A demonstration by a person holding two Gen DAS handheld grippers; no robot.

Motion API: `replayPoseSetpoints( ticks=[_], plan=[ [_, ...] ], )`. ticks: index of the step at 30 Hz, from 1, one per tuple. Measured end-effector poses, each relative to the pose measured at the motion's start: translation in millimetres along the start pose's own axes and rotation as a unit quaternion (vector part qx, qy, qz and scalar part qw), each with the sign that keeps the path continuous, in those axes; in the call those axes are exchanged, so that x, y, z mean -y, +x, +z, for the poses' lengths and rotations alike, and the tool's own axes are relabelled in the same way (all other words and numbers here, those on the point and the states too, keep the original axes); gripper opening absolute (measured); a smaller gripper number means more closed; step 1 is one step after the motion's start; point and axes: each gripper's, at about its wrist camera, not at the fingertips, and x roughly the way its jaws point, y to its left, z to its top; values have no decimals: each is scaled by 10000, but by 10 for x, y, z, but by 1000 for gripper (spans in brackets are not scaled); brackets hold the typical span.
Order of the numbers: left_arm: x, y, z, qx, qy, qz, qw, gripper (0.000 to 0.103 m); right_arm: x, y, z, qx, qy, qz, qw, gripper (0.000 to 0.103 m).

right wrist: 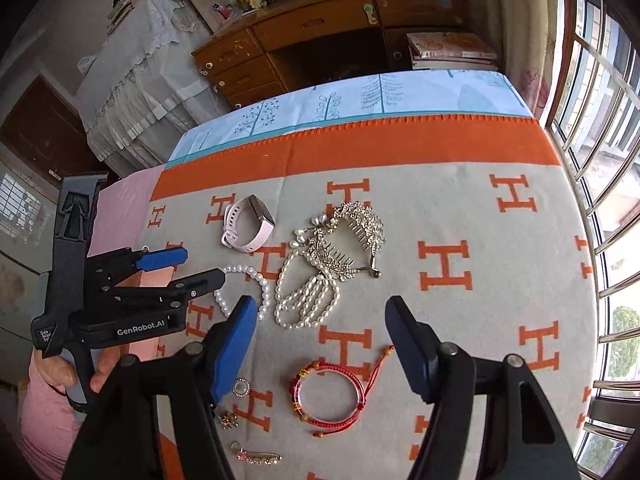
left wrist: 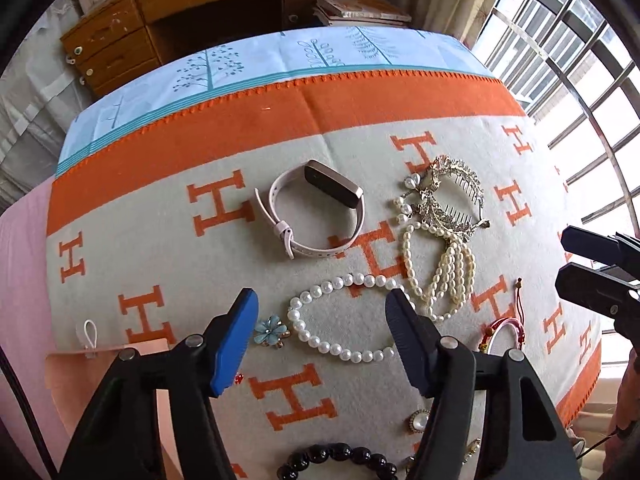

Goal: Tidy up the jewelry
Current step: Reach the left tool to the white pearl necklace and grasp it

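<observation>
Red cord bracelet (right wrist: 329,399) between parted right gripper (right wrist: 320,344) fingers (right wrist: 234,350).

Bright daylight floods in from the barred window (left wrist: 568,80), overexposed there; fisheye edges bend strongly.

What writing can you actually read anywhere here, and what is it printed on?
"GenRobot.AI": white print on the black body of the left gripper, right wrist view.
"Data Acqui Sys...": small label on its handle end, partly cut off.
"H": orange letters repeated over the blanket.
Book covers by the desk: too blurred to read.
</observation>
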Motion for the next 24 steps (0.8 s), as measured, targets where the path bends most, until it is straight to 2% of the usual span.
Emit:
replayPoseSetpoints(
  ticks=[4, 10, 13, 18, 20, 24],
  plan=[
    [-10, 150, 63, -255, 227, 50, 9994, 64, 55, 178, 22, -244, 185, 64, 9995, 64],
    [-31, 305, 78, -578, 364, -170, 9975, 64, 93, 363, 55, -425, 393, 118, 9983, 64],
    [15, 312, 79, -472, 510, -108, 9975, 64, 58, 453, 70, -515, 423, 126, 9977, 64],
    [146, 361, 50, -418, 865, 183, 9952, 64, -21, 622, 98, -713, 462, 120, 9963, 54],
    [208, 333, 33, -425, 951, 133, 9945, 54, -44, 686, 117, -767, 486, 55, 9959, 52],
    [346, 288, 23, -535, 1024, 28, 9933, 14, -63, 812, 154, -858, 535, -148, 9948, 47]
  ],
)
